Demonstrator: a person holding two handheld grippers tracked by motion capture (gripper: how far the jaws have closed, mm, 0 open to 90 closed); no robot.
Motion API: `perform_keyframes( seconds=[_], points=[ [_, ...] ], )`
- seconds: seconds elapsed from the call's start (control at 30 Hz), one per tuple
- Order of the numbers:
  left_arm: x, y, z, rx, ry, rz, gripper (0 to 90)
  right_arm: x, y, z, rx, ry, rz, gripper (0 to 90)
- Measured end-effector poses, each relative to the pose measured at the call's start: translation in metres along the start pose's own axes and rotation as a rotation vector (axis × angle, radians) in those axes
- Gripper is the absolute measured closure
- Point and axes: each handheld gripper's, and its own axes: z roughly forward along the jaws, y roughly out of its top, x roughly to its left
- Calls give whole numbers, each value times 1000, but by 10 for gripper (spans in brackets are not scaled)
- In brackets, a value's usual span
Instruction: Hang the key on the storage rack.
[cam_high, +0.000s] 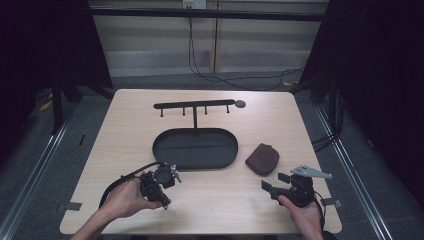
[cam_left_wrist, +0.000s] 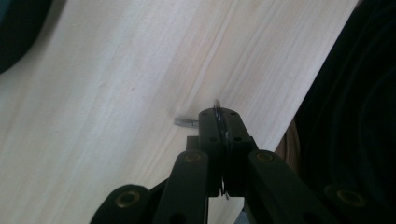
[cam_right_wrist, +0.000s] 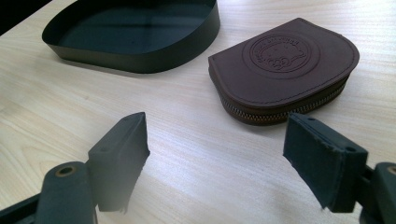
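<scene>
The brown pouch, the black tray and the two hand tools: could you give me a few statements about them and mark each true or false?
1. The brown pouch lies inside the black tray. False: it lies on the table, beside the tray.
2. The right gripper has its jaws open with nothing between them. True.
3. The left gripper is wide open. False: its jaws are shut on a thin metal ring.
4. The pouch's zipper is closed. True.
5. Keys hang on the hook rack. False: its hooks are bare.
</scene>
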Motion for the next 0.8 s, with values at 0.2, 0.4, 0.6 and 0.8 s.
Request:
perform_keyframes(
  seconds=[0.2, 0.4, 0.6, 0.8],
  points=[
    [6, -3, -13, 12, 10, 3, 892, 0, 0, 0, 0, -1, 0, 219],
    [10, -5, -21, -5, -11, 2, 891, 1, 0, 0, 3, 3, -4, 219],
    [12, -3, -29, 14, 16, 24, 892, 1, 0, 0, 7, 3, -3, 219],
    [20, -3, -41, -4, 6, 13, 891, 1, 0, 0, 13, 8, -3, 226]
  ],
)
